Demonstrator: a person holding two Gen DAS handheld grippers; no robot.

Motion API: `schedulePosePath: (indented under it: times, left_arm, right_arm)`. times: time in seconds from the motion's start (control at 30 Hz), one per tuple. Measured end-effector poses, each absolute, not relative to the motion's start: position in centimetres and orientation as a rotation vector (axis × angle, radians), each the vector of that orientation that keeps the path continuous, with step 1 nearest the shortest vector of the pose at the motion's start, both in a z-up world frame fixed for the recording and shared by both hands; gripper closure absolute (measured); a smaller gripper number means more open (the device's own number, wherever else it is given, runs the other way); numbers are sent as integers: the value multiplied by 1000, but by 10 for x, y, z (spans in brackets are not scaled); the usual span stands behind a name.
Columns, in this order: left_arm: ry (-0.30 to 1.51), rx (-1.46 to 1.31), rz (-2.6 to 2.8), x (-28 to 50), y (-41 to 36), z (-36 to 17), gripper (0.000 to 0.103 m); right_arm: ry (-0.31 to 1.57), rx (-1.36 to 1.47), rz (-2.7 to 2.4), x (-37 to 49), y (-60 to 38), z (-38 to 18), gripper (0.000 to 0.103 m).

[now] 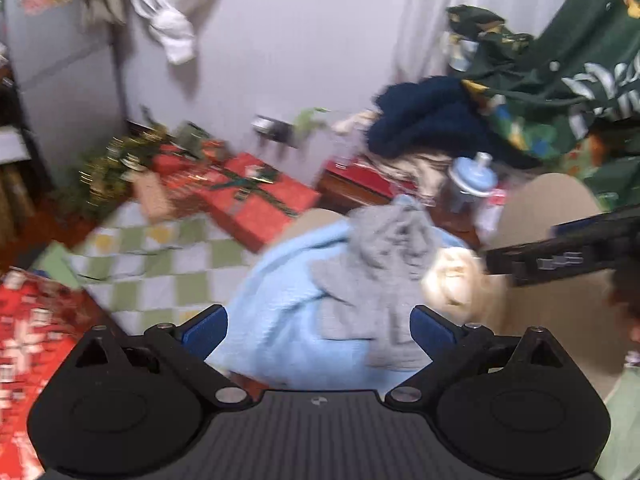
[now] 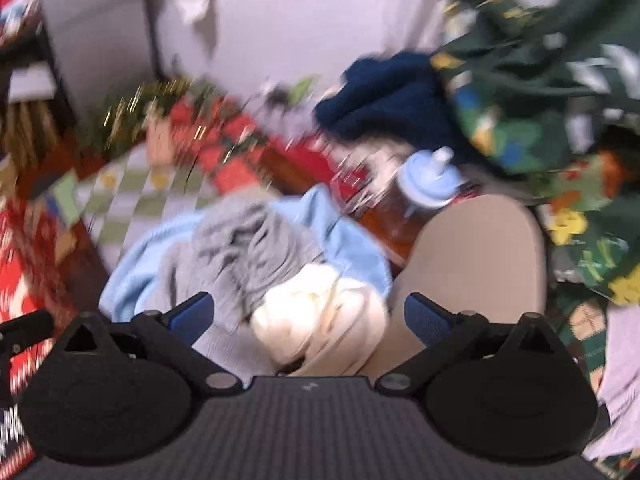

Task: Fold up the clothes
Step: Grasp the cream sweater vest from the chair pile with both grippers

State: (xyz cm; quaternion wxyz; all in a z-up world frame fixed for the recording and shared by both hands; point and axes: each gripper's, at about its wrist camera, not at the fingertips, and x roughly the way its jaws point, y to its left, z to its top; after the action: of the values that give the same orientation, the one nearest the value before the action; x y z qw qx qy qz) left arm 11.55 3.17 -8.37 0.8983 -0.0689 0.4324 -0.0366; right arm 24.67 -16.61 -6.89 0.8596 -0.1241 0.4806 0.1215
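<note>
Clothes lie in a heap: a grey garment (image 1: 376,264) crumpled on a light blue one (image 1: 276,312), with a cream one (image 2: 320,320) at its right edge. Left gripper (image 1: 319,330) hangs over the grey and blue cloth, jaws wide apart and nothing pinched. Right gripper (image 2: 309,316) points down over the cream piece, which shows between its spread, empty fingers; whether they touch it is unclear through blur. A navy garment (image 1: 424,120) sits farther back.
</note>
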Motion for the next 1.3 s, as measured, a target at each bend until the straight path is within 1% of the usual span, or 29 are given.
schedulePosePath:
  times: [0.07,0.13,0.2,0.27,0.3,0.37,0.53,0.6,0.63,0.67,0.7,0.77,0.83,0.9,0.97,1.07,1.17,1.3]
  left_arm:
    - [911,-159,-42,122,34,-91,6]
    - [888,-185,1,124,39,-97,8]
    - [876,-190,14,126,43,-102,8]
    - [868,-192,24,127,46,-106,8]
    - [869,-187,21,127,46,-107,8]
    - [885,-171,13,127,44,-111,8]
    - [911,-140,-64,123,40,-118,8]
    - [911,-128,-84,119,38,-119,8]
    - [911,-123,-94,117,36,-119,8]
    - [911,-117,-104,116,35,-120,8]
    - [911,-111,-108,114,35,-120,8]
    - [913,-110,-108,113,36,-121,8]
    - [910,-113,-105,111,36,-119,11]
    - [900,-114,-98,108,35,-115,12]
    - [882,-119,-87,105,34,-109,14]
    - [862,-141,-89,98,36,-100,14]
    - [840,-163,-101,90,35,-93,14]
    - [800,-184,-134,78,29,-82,15]
  right_arm:
    - [1056,-279,245,258,-159,-82,14]
    - [1113,-295,238,269,-155,-96,22]
    - [1171,-307,226,279,-153,-112,38]
    - [1217,-327,180,289,-153,-129,43]
    - [1246,-318,161,295,-153,-136,52]
    - [1301,-290,132,307,-157,-149,58]
    - [1390,-262,53,330,-162,-173,59]
    - [1389,-280,28,335,-162,-179,80]
    - [1381,-311,25,335,-160,-182,83]
    - [1370,-328,27,333,-160,-182,88]
    - [1359,-344,29,331,-159,-181,91]
    - [1322,-355,54,324,-157,-174,94]
    - [1274,-348,94,314,-154,-161,95]
    - [1226,-338,130,304,-152,-147,95]
    - [1197,-293,166,296,-154,-130,96]
    - [1123,-231,204,284,-157,-94,99]
    - [1065,-185,241,273,-161,-59,99]
    - [1018,-129,259,255,-166,-31,99]
